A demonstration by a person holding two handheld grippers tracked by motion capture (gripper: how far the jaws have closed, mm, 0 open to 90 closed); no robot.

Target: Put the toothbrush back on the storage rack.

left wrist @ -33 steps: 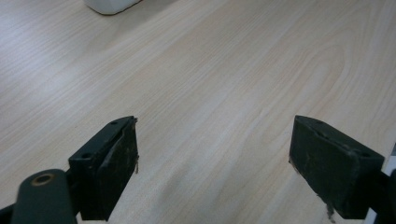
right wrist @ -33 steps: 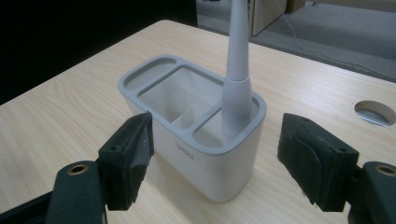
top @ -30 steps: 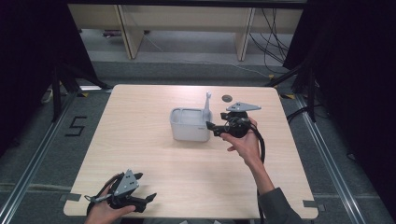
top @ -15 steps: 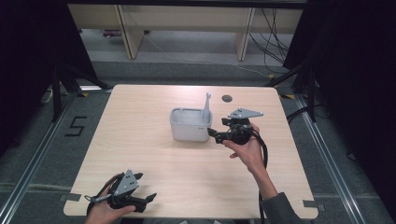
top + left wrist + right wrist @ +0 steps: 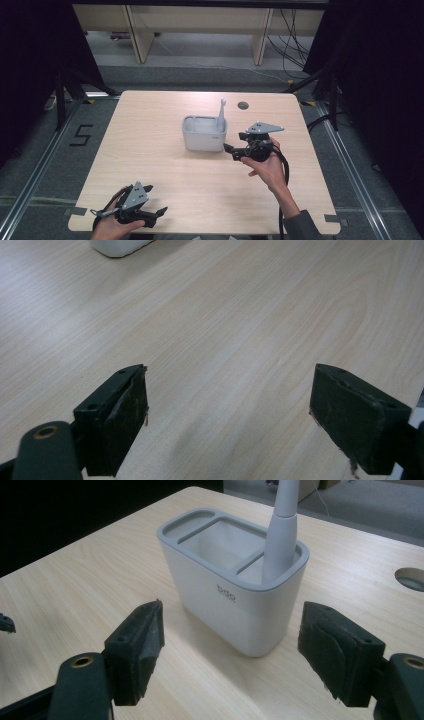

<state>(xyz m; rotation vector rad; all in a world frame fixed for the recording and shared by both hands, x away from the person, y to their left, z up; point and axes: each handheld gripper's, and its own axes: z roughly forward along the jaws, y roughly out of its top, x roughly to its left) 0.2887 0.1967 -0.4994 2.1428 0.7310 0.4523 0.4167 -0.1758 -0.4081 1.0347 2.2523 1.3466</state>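
Right gripper view: the white three-compartment holder stands upright at bench centre, a grey handle rising from its end compartment. It sits at twelve o'clock of the right gripper, near, fingers released and level. Left gripper, at the bench's seven o'clock edge, is released, holding nothing.

Grey holder, perhaps brush inside
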